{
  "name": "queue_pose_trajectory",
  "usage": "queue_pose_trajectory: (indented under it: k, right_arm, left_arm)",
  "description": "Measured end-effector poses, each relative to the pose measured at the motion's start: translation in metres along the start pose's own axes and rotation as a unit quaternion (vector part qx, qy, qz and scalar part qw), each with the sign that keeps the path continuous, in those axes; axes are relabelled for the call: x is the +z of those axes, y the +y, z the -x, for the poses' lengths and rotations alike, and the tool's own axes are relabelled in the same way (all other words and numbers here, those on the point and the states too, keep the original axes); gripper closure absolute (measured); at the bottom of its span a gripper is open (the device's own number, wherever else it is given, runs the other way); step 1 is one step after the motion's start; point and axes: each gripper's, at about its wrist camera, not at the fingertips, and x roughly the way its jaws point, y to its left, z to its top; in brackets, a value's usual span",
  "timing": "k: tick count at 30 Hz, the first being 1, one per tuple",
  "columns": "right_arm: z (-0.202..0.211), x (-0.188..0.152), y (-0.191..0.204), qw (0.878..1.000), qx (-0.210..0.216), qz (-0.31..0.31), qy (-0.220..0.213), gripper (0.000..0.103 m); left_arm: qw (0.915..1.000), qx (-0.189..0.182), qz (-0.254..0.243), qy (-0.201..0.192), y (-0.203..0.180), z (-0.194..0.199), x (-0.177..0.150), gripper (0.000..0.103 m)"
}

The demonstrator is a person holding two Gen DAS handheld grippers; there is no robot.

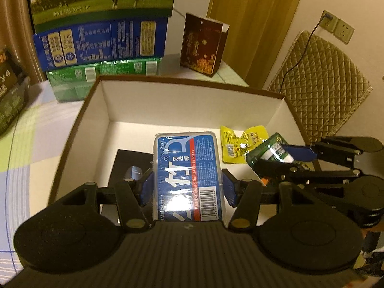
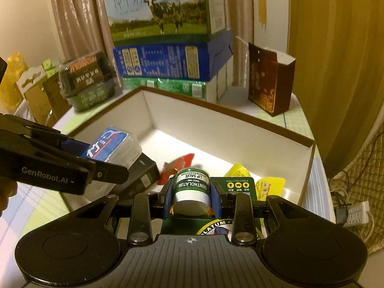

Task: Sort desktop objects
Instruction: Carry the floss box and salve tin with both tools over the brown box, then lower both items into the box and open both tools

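Note:
My left gripper (image 1: 188, 187) is shut on a blue dental floss pick box (image 1: 189, 168) and holds it over the open white-lined box (image 1: 192, 100). The floss box also shows in the right wrist view (image 2: 112, 147). My right gripper (image 2: 191, 198) is shut on a green Mentholatum lip salve pack (image 2: 192, 189) over the same white-lined box (image 2: 228, 129). The lip salve pack also shows in the left wrist view (image 1: 271, 151). Inside the box lie yellow sachets (image 1: 240, 146), a black flat box (image 1: 129, 165) and a red sachet (image 2: 177, 164).
Stacked milk and drink cartons (image 1: 100, 36) stand behind the box. A dark red carton (image 1: 201, 45) stands at the back right. A dark pack (image 2: 88, 81) sits at the left. A quilted chair (image 1: 321, 81) stands right of the table.

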Motion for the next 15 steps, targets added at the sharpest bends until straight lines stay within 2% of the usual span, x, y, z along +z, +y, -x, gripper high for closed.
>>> queue_pose_trajectory:
  k: [11, 15]
  right_arm:
    - [-0.029, -0.007, -0.008, 0.996, 0.021, 0.076, 0.052, 0.073]
    - [-0.038, -0.009, -0.012, 0.994, 0.03, 0.085, 0.063, 0.073]
  left_arm:
    - [0.9987, -0.001, 0.002, 0.052, -0.012, -0.046, -0.008, 0.05]
    - [0.9977, 0.008, 0.005, 0.067, -0.013, -0.059, -0.011, 0.05]
